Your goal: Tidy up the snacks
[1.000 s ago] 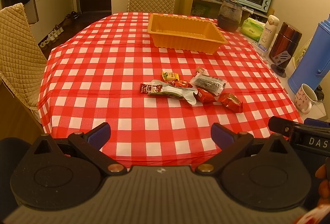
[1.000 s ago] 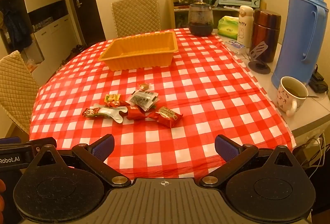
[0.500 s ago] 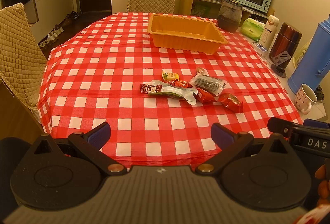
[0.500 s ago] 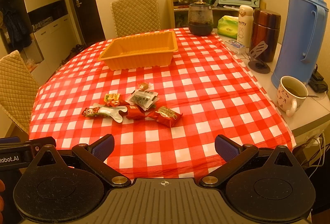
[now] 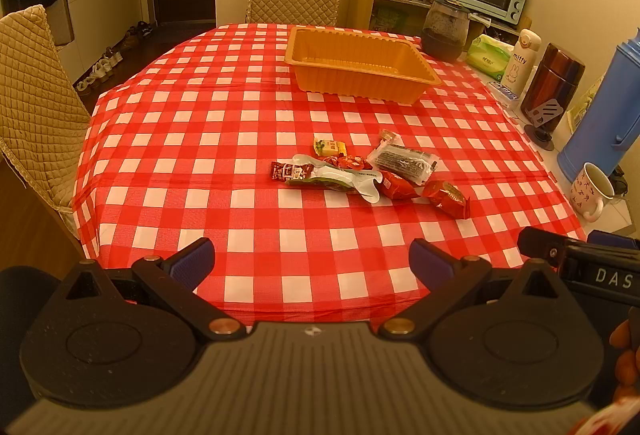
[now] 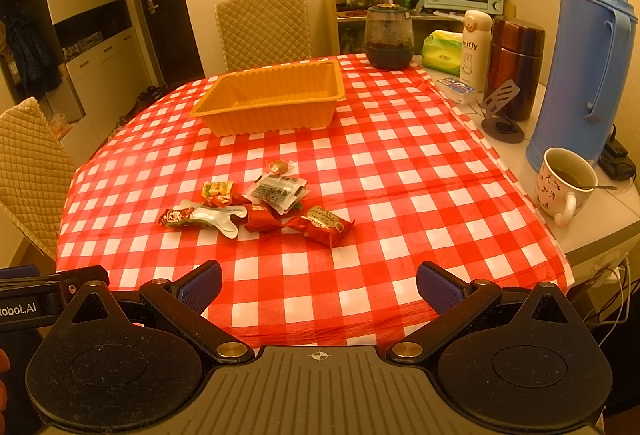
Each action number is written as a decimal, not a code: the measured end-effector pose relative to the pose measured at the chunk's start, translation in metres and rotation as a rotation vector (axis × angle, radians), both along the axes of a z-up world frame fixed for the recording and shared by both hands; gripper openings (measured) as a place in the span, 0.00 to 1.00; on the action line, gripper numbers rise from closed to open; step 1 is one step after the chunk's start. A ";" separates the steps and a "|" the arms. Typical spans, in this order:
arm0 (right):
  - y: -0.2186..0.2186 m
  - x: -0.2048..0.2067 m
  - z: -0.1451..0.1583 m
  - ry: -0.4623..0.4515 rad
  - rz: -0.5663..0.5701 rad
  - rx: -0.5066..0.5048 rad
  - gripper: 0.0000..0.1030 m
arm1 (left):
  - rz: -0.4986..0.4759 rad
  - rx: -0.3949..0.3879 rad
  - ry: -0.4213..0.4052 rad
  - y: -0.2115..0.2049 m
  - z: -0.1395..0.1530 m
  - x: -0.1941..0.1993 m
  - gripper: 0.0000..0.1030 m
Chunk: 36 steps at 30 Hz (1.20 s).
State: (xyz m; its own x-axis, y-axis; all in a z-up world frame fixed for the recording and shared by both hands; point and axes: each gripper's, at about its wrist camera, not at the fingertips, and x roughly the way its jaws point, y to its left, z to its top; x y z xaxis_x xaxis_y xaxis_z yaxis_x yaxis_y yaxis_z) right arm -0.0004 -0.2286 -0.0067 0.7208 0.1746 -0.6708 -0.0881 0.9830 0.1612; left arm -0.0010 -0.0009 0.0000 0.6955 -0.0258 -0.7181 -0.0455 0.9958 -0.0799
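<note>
At the far left a quilted chair (image 5: pixel 32 103) is cut off by the frame edge. The left gripper (image 5: pixel 311 262) hangs over the near edge of the table, its blue-padded fingers spread wide with nothing between them. The red-and-white checked tablecloth (image 5: pixel 192 139) covers the table.

The snacks lie in a loose cluster on the cloth, near the middle of the table and well apart from both grippers. From the left: a dark red wrapper (image 5: pixel 290 171), partly overlapped by a white-and-green pouch (image 5: pixel 340 181); a small yellow packet (image 5: pixel 329 147) just behind; a small red sweet (image 5: pixel 352 163) whose print is too small to read; a clear packet with dark contents (image 5: pixel 404 163); a tiny wrapped candy (image 5: pixel 389 135) beyond it; then two red packets (image 5: pixel 396 185) (image 5: pixel 448 197), the second lying farthest right.

Farther back stands the orange tray (image 5: pixel 416 91), empty, well apart from the cluster.

The right gripper (image 6: pixel 319 287) is also held at the near edge, fingers spread, gripping nothing; from the left camera only its side is seen, cut off at the frame. On the bare strip of table to the right are a dark glass jar (image 6: pixel 389 37), a tissue pack (image 6: pixel 442 53), a white bottle (image 6: pixel 476 45), a brown flask (image 6: pixel 516 67), a blue thermos (image 6: pixel 588 63) and a mug (image 6: pixel 564 187) holding a spoon.
</note>
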 end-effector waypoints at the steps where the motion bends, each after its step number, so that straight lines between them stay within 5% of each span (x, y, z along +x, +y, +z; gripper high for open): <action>1: 0.000 0.000 0.000 0.000 0.000 -0.001 1.00 | 0.000 0.001 0.000 0.000 0.000 0.000 1.00; 36: -0.003 0.001 -0.001 0.000 -0.001 0.001 1.00 | -0.004 -0.002 -0.001 0.000 -0.001 0.000 1.00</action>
State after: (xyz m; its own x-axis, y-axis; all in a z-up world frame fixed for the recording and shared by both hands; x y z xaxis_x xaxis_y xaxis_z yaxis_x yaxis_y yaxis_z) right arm 0.0004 -0.2319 -0.0079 0.7212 0.1744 -0.6704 -0.0871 0.9829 0.1619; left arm -0.0012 -0.0014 -0.0012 0.6959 -0.0297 -0.7176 -0.0418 0.9958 -0.0817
